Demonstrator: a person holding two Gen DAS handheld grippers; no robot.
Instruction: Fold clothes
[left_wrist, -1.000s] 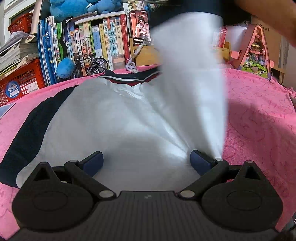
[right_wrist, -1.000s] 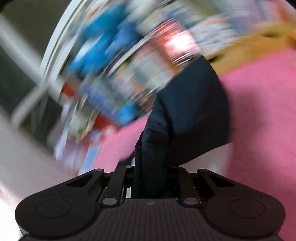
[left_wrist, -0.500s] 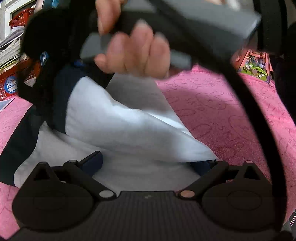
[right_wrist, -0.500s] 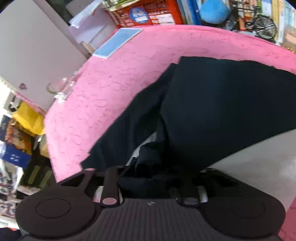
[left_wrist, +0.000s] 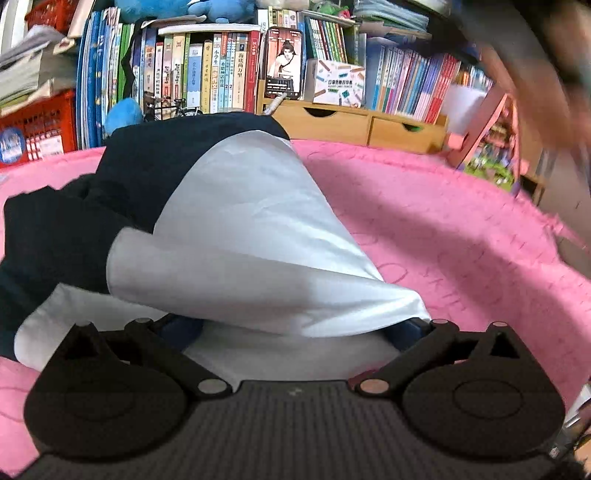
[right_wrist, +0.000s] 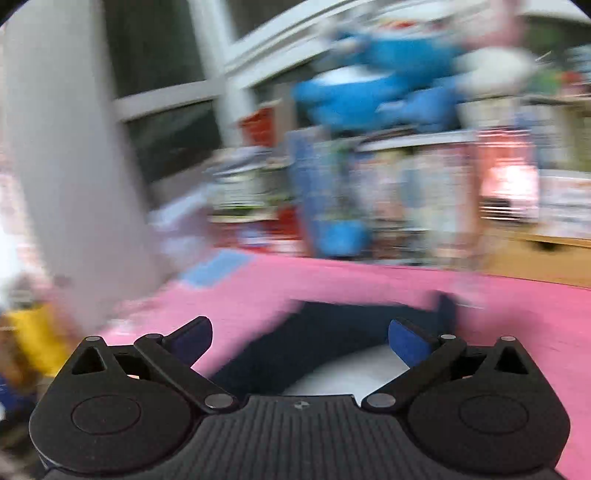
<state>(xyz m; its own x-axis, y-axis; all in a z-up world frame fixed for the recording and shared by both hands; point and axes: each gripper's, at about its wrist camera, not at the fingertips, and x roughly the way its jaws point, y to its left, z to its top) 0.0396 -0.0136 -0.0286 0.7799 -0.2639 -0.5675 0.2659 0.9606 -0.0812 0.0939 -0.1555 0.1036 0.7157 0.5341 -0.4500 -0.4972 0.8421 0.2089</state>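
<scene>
A white shirt (left_wrist: 251, 236) with dark navy sleeves (left_wrist: 74, 221) lies on the pink cover (left_wrist: 443, 236). Its right side is folded over to the left in a loose, raised flap. My left gripper (left_wrist: 295, 328) stands open low at the shirt's near hem, and the flap drapes over both blue pads. In the blurred right wrist view my right gripper (right_wrist: 299, 336) is pulled back with its jaws opening wide and nothing between the pads. The navy and white cloth (right_wrist: 332, 332) lies on the cover beyond it.
A packed bookshelf (left_wrist: 207, 74) lines the far edge, with a wooden drawer box (left_wrist: 354, 122), a red crate (left_wrist: 33, 125), a blue plush ball (left_wrist: 123, 114) and a pink toy house (left_wrist: 487, 144). A blurred arm (left_wrist: 535, 48) crosses the top right corner.
The right gripper carried the navy sleeve across the shirt, let it go and drew away. Its hand no longer fills the left wrist view. The folded flap now rests on the shirt.
</scene>
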